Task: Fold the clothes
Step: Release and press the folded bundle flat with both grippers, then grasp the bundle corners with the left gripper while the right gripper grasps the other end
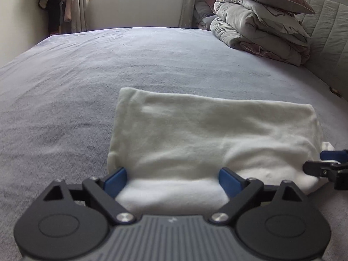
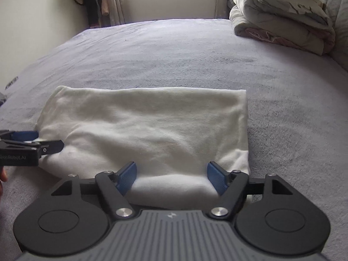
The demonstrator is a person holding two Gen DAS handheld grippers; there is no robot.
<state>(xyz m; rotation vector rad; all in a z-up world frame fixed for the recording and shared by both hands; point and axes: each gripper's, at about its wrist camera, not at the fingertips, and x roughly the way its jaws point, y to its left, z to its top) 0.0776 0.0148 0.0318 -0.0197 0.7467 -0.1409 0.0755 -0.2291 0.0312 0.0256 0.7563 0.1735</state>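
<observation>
We have the white cloth (image 1: 208, 134) lying flat on the grey bed (image 1: 108, 65), already folded into a rough rectangle, its near edge right at our tools. Both tongs stand apart. The left gripper (image 1: 173, 179) has its blue pads (image 1: 115, 179) spread wide with the near hem sitting between them, not pinched. The right gripper (image 2: 171, 178) is the same: pads wide, the hem between, nothing clamped. In each wrist view the other gripper shows at the side, by an end of the cloth, though whether it touches there we cannot tell.

We judge the step in hand to be taking the near edge for another fold away from us, toward the far edge. To do it well, we push both tools a little further under the hem so the pads bite all the layers, not just the top one. We close both at once, so the edge lifts level. We keep the two grips at matching depth, well apart along the hem, so the cloth does not sag between them. Then we lift low and carry the edge straight over, lining it with the far edge before letting go.

The stacked quilts (image 1: 261, 26) by the headboard are well apart and no trouble.
</observation>
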